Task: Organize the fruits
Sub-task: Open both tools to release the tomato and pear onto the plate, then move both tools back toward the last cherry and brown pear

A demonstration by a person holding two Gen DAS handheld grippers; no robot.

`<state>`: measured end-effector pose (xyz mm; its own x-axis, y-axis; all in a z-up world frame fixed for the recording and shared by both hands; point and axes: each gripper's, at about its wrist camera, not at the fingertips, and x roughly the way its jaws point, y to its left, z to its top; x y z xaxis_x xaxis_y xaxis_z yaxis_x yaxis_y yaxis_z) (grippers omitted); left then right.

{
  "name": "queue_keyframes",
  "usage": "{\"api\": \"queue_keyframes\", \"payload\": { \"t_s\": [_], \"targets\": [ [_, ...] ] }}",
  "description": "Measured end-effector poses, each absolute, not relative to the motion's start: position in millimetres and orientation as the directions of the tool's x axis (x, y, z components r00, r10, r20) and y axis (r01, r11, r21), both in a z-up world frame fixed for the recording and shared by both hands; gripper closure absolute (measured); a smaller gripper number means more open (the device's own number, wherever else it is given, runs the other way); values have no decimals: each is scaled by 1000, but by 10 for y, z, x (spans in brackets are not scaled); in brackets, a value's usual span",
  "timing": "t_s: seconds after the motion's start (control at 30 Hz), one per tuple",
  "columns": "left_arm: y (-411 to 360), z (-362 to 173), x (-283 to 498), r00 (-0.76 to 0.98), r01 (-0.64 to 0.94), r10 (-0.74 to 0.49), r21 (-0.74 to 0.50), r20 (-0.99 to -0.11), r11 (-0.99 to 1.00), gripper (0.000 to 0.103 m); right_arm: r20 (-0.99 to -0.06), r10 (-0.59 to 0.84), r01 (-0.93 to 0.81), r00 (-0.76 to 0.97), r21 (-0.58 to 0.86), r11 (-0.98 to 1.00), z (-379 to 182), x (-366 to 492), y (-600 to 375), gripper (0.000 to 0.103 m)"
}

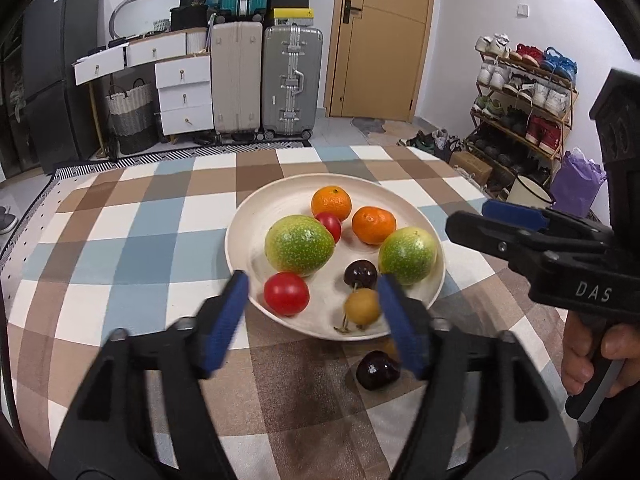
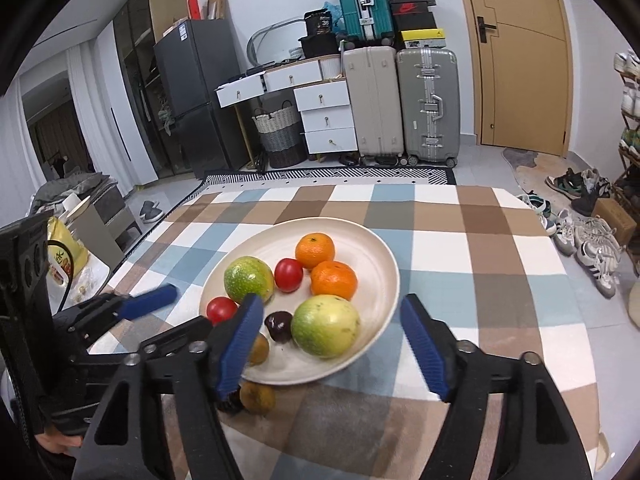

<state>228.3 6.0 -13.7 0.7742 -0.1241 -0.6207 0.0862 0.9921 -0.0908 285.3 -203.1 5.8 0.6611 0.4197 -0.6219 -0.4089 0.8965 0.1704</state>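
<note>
Brown fruit (image 2: 257,397) off plate (image 2: 384,264), clear only from right wrist.

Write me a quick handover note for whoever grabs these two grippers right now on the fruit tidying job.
Left gripper: open, holding nothing, at the near rim of the plate.
Right gripper: open, holding nothing, at the plate's near right side.
On the plate: two oranges, two green fruits, two red fruits, one dark cherry, one small brown fruit.
Off the plate, on the checked tablecloth just before the near rim: a dark cherry and a brown fruit beside it.
Left to do: probably move those two onto the plate.
</note>
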Motion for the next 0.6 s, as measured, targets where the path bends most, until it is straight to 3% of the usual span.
{"api": "queue_keyframes", "payload": {
  "t_s": [0.03, 0.1, 0.2, 0.6],
  "targets": [
    [69, -119, 2251, 778, 84, -120, -87, -617, 993, 17, -619, 420, -405, 663, 175, 898, 63, 2827, -2061, 22],
    [92, -84, 2182, 787, 82, -115, -81, -606, 993, 15, -621, 419, -399, 663, 181, 899, 75, 2784, -2094, 12],
    [122, -58, 2089, 789, 65, -89, -61, -608, 996, 0, -625, 411, -387, 664, 183, 904, 91, 2705, -2150, 3],
    [222, -123, 1912, 776, 51, -82, -68, -625, 996, 0, -652, 403, -407, 642, 155, 900, 6, 2504, -2113, 1]
  ]
}}
